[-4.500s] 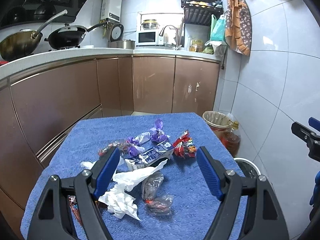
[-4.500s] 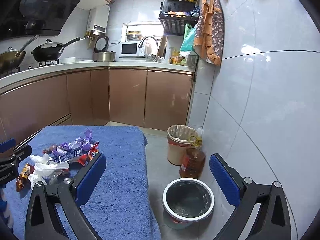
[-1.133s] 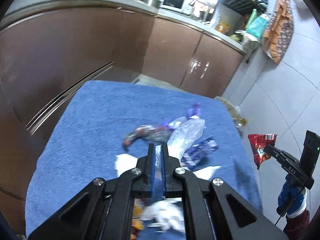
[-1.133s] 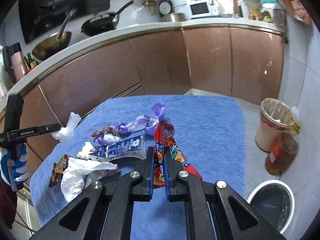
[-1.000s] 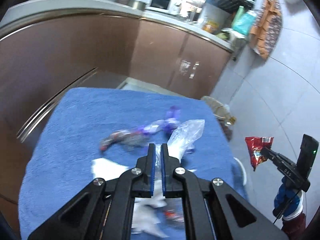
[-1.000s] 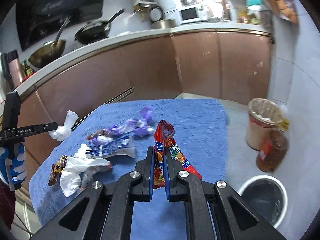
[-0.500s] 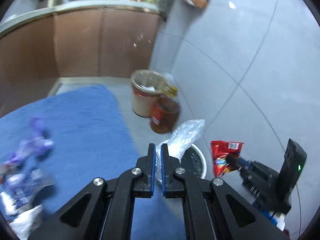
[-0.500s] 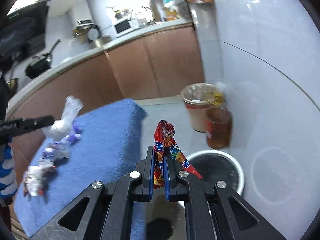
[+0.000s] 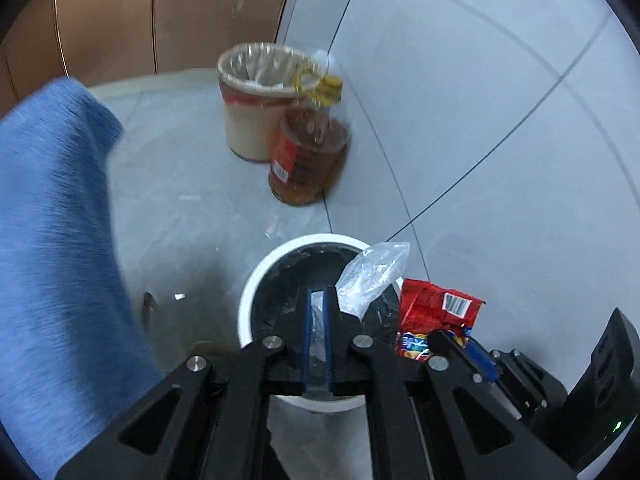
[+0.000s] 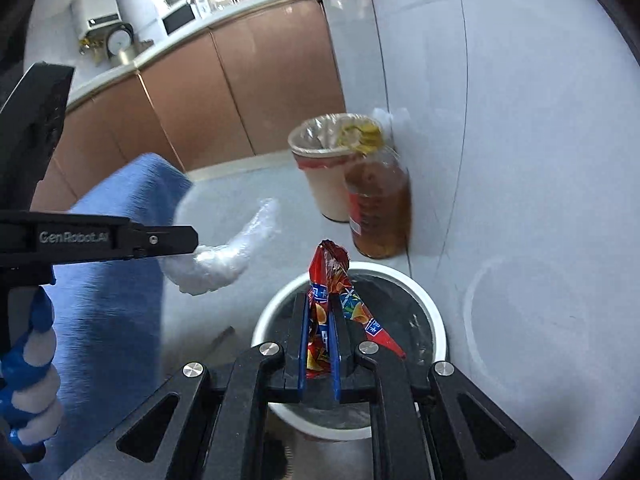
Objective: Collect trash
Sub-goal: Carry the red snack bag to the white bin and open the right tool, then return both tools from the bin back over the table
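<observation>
My left gripper is shut on a crumpled clear plastic wrapper and hangs over the white-rimmed bin with a black liner on the floor. In the right wrist view the same wrapper sticks out from the left gripper to the left of the bin. My right gripper is shut on a red snack wrapper, held above the bin's opening. That red snack wrapper also shows in the left wrist view, at the bin's right edge, in the right gripper.
A beige lined wastebasket and a bottle of amber liquid stand against the tiled wall behind the bin. The blue cloth-covered table edge is on the left. Brown cabinets run along the back.
Both grippers have swung away from the blue table and dropped toward the floor bin, each still gripping its wrapper. The bin now fills the middle of both views.
</observation>
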The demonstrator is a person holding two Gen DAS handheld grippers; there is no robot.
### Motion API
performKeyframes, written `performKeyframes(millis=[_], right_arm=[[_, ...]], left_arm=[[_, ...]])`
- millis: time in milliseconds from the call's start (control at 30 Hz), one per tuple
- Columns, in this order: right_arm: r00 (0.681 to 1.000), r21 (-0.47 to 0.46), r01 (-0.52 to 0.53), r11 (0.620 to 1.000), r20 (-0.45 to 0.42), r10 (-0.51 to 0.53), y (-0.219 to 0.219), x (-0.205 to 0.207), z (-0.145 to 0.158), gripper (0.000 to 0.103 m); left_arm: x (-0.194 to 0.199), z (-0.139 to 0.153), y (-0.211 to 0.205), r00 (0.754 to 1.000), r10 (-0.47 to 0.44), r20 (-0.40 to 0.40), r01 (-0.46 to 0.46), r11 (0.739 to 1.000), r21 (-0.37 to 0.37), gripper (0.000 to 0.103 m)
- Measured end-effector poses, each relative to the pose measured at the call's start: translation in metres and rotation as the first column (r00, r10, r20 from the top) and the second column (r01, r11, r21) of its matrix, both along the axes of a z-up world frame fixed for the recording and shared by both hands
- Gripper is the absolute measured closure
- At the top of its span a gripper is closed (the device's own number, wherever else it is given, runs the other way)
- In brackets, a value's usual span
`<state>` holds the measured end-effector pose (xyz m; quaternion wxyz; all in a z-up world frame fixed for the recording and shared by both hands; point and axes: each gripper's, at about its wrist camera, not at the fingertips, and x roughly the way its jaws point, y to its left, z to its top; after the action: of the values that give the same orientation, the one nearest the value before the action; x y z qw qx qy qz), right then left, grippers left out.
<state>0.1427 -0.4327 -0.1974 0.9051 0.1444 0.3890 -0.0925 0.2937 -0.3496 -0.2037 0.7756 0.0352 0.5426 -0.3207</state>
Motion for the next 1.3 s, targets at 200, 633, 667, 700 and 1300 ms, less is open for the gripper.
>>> performKeyframes(millis=[200, 633, 667, 700, 1300], right_arm=[[0.998, -0.010, 0.014, 1.000, -0.063, -0.015, -0.012, 0.011, -0.030, 0.088], [0.994, -0.039, 0.031, 0.999, -0.100, -0.035, -0.010, 0.012, -0.035, 0.063], [0.995, -0.041, 0.035, 0.999, -0.097, -0.039, -0.009, 0.011, -0.032, 0.063], [0.995, -0.039, 0.040, 0.998, -0.089, -0.043, -0.007, 0.008, -0.025, 0.063], [0.951, -0.107, -0.026, 0.994, 0.304, 0.058, 0.089, -0.075, 0.177, 0.052]], left_arm=[[0.011, -0.038, -0.016, 0.995, 0.005, -0.095, -0.004, 1.000, 0.016, 0.095], [0.006, -0.018, -0.002, 0.996, 0.001, -0.085, -0.006, 0.998, -0.057, 0.068], [0.002, -0.009, 0.003, 0.998, 0.000, -0.061, -0.004, 0.998, -0.066, 0.068], [0.000, -0.002, 0.006, 0.999, 0.001, -0.044, -0.005, 0.997, -0.074, 0.068], [-0.096, 0.183, 0.191, 0.899, 0.183, 0.398, -0.110, 0.974, -0.199, 0.056]])
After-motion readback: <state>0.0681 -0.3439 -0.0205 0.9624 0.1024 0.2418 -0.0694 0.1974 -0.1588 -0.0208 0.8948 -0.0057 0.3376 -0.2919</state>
